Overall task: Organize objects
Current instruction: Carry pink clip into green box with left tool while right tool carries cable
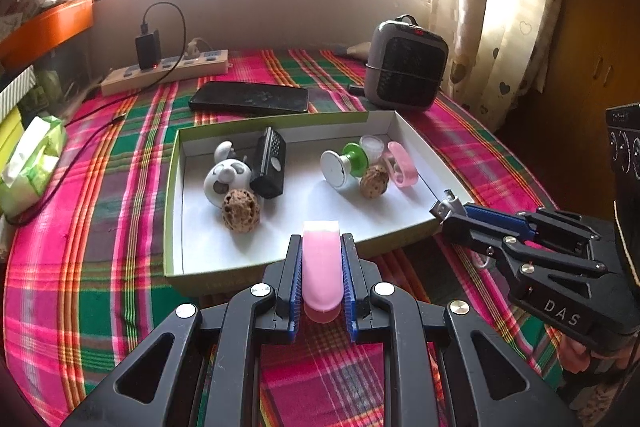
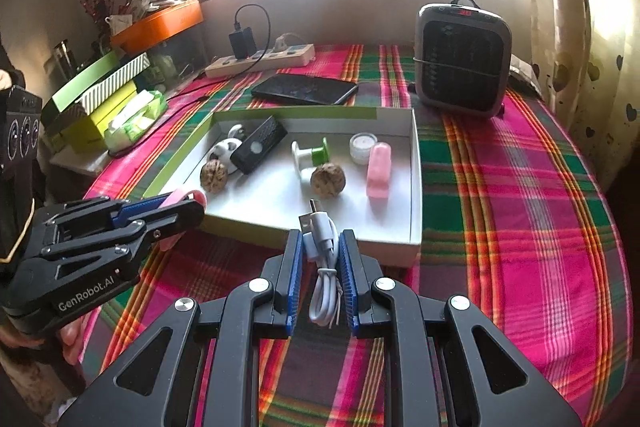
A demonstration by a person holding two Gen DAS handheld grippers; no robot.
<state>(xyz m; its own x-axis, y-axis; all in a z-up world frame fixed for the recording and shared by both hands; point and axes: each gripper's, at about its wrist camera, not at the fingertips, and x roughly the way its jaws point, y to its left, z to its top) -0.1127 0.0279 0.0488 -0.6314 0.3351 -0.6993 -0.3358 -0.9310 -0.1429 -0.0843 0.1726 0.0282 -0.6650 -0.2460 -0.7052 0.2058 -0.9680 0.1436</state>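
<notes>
A shallow white box (image 1: 404, 131) (image 2: 416, 187) with green sides lies on the plaid cloth. Inside it are two walnuts (image 1: 241, 209) (image 2: 328, 180), a black device (image 1: 271, 163), a white panda-like toy (image 1: 224, 179), a green-and-white spool (image 1: 346, 165), a small clear jar (image 2: 362, 147) and a pink clip (image 2: 379, 169). My left gripper (image 1: 321, 247) is shut on a pink oblong piece (image 1: 321, 263) just before the box's near wall. My right gripper (image 2: 320, 245) is shut on a bundled white USB cable (image 2: 322, 263), its plug over the box's near edge.
Behind the box lie a black phone (image 1: 250, 98), a power strip (image 1: 168, 71) with a plugged charger, and a grey heater (image 1: 406, 65). A tissue pack (image 1: 32, 163) and stacked boxes (image 2: 92, 95) sit at the left. A hand (image 2: 72, 337) holds the left gripper's grip.
</notes>
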